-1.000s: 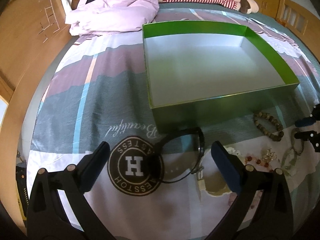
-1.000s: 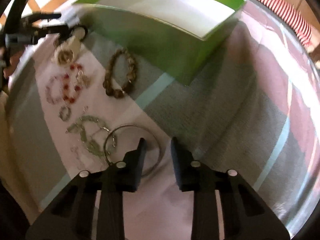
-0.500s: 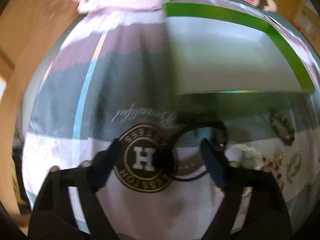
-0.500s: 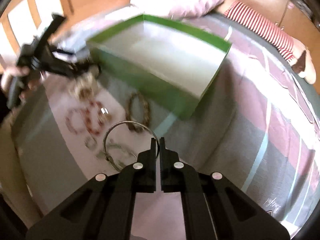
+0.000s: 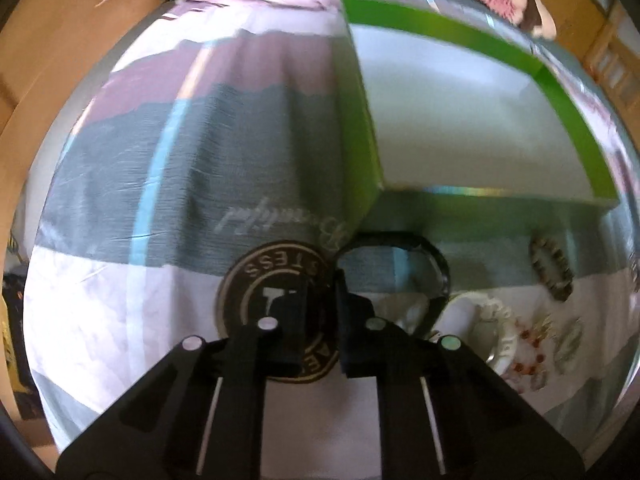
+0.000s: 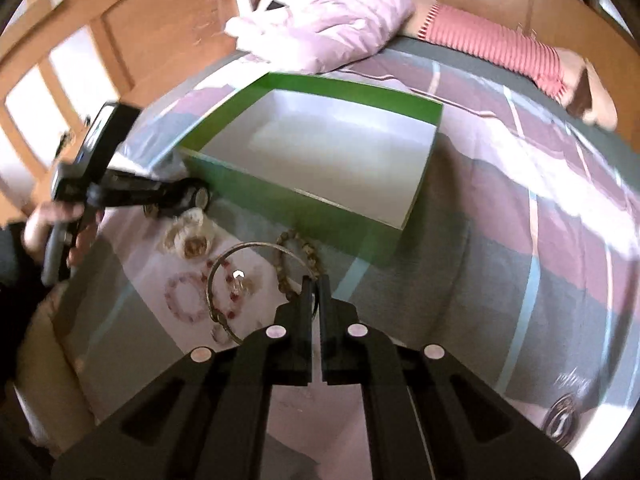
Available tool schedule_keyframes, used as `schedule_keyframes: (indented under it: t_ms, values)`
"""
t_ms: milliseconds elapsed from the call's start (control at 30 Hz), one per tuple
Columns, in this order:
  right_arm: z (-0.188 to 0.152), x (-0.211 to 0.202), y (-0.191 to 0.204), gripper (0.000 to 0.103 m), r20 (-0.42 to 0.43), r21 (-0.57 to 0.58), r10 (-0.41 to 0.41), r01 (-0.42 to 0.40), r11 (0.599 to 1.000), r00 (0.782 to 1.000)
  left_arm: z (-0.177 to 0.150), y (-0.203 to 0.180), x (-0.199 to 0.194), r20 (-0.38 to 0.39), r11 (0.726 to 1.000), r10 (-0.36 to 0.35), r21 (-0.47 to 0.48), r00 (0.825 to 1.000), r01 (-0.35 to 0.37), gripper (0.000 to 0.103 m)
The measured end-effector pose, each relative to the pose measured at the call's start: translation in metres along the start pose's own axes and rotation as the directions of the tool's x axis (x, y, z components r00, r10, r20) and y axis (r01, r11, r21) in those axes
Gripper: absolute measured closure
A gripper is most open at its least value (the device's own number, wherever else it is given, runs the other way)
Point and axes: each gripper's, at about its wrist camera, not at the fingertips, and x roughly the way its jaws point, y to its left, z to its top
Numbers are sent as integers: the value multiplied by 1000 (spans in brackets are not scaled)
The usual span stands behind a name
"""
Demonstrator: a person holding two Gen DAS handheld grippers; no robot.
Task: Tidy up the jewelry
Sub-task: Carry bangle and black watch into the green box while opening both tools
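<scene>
A green box (image 5: 472, 36) with a white inside stands open on the bed; it also shows in the right wrist view (image 6: 352, 88). My left gripper (image 5: 322, 280) is shut on a black bangle (image 5: 438, 268) lying just in front of the box. My right gripper (image 6: 315, 284) is shut on a thin silver ring bangle (image 6: 224, 264) and holds it above the bed. A brown bead bracelet (image 6: 298, 256) lies near the box wall; it also shows in the left wrist view (image 5: 554, 264). A pink bead bracelet (image 6: 182, 300) lies on the white patch.
A white flower piece (image 5: 492, 316) and small red-bead items (image 5: 528, 344) lie right of the left gripper. The left gripper and hand (image 6: 100, 184) show in the right wrist view. A pink quilt (image 6: 328, 20) and a striped pillow (image 6: 492, 44) lie beyond the box.
My left gripper has closed from wide open onto the black bangle. My right gripper has closed on the silver bangle and lifted it off the bed towards the box.
</scene>
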Motion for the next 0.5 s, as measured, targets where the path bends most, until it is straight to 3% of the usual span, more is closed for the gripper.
schedule_keyframes:
  t_ms: [200,367,500]
  values:
    - [7,-10,-6,100,53,76,-38,34,996,998,4,10,-55,152,997,-42,-65,987,52,92]
    - [21,-10,-5,100,83,102,-100,92,991,991,12,0,-88,282,995,-63,-54,957,81,94]
    - [43,-1,-5,100,92,112,-140,130,985,986,28,-19,-93,312,994,-99,-8,945,107,94]
